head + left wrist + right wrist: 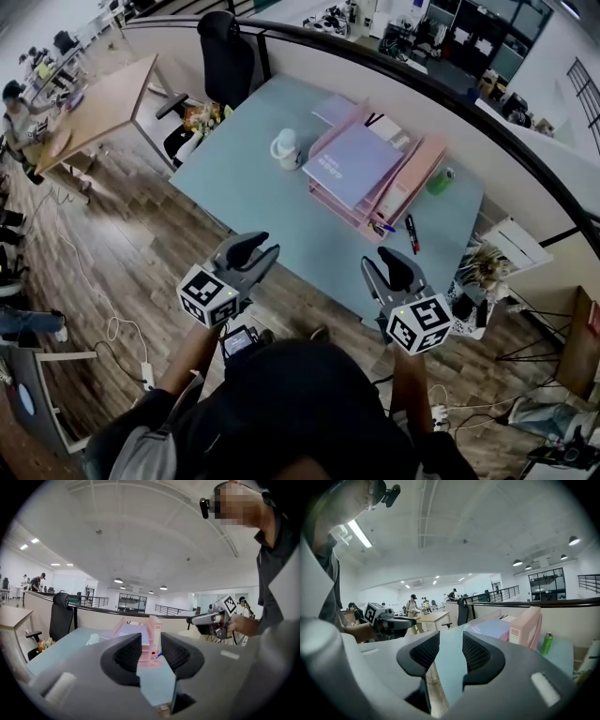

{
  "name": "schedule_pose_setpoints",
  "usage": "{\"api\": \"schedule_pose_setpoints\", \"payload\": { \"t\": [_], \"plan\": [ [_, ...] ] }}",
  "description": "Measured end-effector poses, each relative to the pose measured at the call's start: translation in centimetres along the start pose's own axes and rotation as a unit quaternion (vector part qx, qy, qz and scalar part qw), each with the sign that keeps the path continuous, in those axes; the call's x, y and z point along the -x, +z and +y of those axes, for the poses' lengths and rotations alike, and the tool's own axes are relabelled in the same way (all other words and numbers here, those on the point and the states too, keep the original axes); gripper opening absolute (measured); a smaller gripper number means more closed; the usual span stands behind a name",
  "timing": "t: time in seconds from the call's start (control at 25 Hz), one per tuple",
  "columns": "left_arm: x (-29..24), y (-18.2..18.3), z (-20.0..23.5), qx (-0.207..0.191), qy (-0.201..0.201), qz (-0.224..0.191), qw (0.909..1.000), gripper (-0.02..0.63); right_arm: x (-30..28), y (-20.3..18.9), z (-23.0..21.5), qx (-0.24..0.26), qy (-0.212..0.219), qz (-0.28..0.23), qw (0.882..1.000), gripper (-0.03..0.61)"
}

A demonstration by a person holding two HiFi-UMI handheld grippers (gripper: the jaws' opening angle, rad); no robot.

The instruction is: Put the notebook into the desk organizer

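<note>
- Far left, head view only: a wooden table (111,101) stands apart from the work area, with a black office chair (226,54) at the far edge of the light blue tabletop (253,192).
- The left gripper (257,251) hovers over the near edge of the tabletop. In its own view the left gripper (151,642) has its jaws apart with nothing between them, only bare tabletop and the organizer far beyond.
- A white mug (286,148) sits mid-tabletop, left of the organizer. It shows only as a pale blur in the left gripper view.
- The lavender notebook (354,164) lies face up across the top of the pink desk organizer (410,176), well away from both grippers. The right gripper view catches the notebook (490,629) from the side, beside the organizer's upright pink wall (525,627).
- Pens (411,232) lie on the tabletop at the organizer's near corner, clear only from the head view.
- A green can (439,180) stands just right of the organizer. The right gripper view shows the can (547,642) upright.
- The right gripper (386,270) is held at the near right edge. In its own view the right gripper (451,651) has its jaws parted and empty.
- Each gripper view sees the other gripper held in a hand.
</note>
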State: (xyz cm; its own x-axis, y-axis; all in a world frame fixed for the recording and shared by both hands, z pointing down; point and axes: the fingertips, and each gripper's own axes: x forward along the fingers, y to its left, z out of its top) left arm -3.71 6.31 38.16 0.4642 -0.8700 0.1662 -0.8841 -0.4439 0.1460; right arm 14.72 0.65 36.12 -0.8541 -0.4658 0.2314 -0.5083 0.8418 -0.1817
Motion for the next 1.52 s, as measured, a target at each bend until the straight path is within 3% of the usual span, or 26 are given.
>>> {"api": "schedule_pose_setpoints", "payload": {
  "t": [0.4, 0.6, 1.08, 1.52],
  "plan": [
    [-1.1, -0.1, -0.4, -0.006, 0.038, 0.011, 0.9992, 0.152, -0.9, -0.5, -2.0, -0.004, 0.034, 0.010, 0.999, 0.135],
    [-1.8, -0.8, 0.8, 0.009, 0.024, 0.010, 0.9996, 0.152, -1.6, -1.0, -2.5, -0.013, 0.021, 0.016, 1.000, 0.135],
    [-6.4, 1.2, 8.1, -0.008, -0.069, 0.016, 0.9975, 0.152, -5.1, 0.9, -2.5, -0.027, -0.078, 0.014, 0.997, 0.135],
    [-9.1, 1.5, 12.5, -0.012, -0.150, 0.026, 0.9883, 0.152, -8.2, 1.8, -2.1, -0.043, -0.160, -0.001, 0.986, 0.135]
  ]
}}
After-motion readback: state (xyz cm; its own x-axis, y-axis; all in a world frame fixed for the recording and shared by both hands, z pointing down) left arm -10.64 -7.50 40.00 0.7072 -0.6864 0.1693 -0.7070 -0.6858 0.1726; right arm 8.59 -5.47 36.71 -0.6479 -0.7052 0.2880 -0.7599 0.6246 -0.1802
